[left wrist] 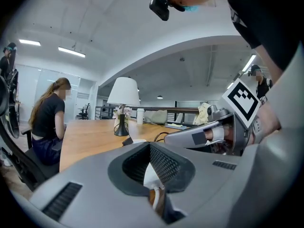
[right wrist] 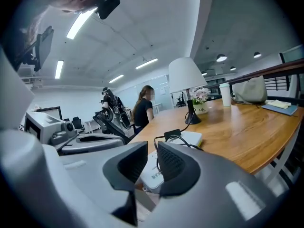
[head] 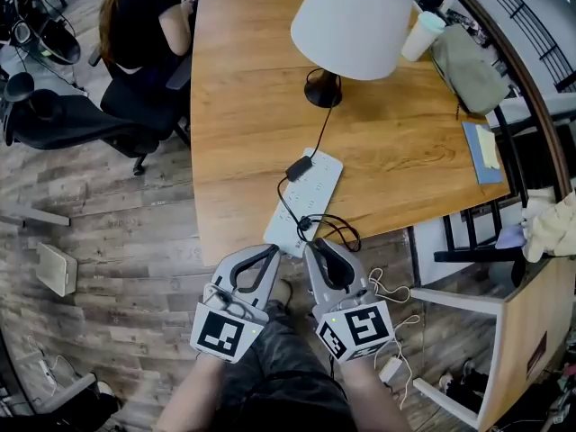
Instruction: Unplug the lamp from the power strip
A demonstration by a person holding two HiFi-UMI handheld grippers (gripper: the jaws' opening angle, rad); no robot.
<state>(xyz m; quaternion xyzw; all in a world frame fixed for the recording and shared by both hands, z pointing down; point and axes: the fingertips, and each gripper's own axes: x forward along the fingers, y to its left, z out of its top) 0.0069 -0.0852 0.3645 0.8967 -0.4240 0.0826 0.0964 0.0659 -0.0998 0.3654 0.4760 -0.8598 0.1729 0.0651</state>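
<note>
A lamp with a white shade (head: 351, 14) and a black base (head: 322, 89) stands on the wooden table (head: 234, 106). Its black cord runs to a black plug (head: 297, 167) seated in the white power strip (head: 310, 196), which lies near the table's front edge. Loose black cable (head: 331, 229) coils at the strip's near end. My left gripper (head: 272, 251) hangs just off the table edge, shut and holding nothing. Beside it my right gripper (head: 318, 247) is narrowly open and holds nothing. Between its pads, the right gripper view shows the strip (right wrist: 191, 137) and the plug (right wrist: 172, 134).
A person in black (head: 139, 21) sits at the table's far left, on a black office chair (head: 81, 124). A cup (head: 423, 34), a grey bag (head: 468, 68) and a blue notebook (head: 480, 151) lie along the right side. A white adapter (head: 391, 368) lies on the floor.
</note>
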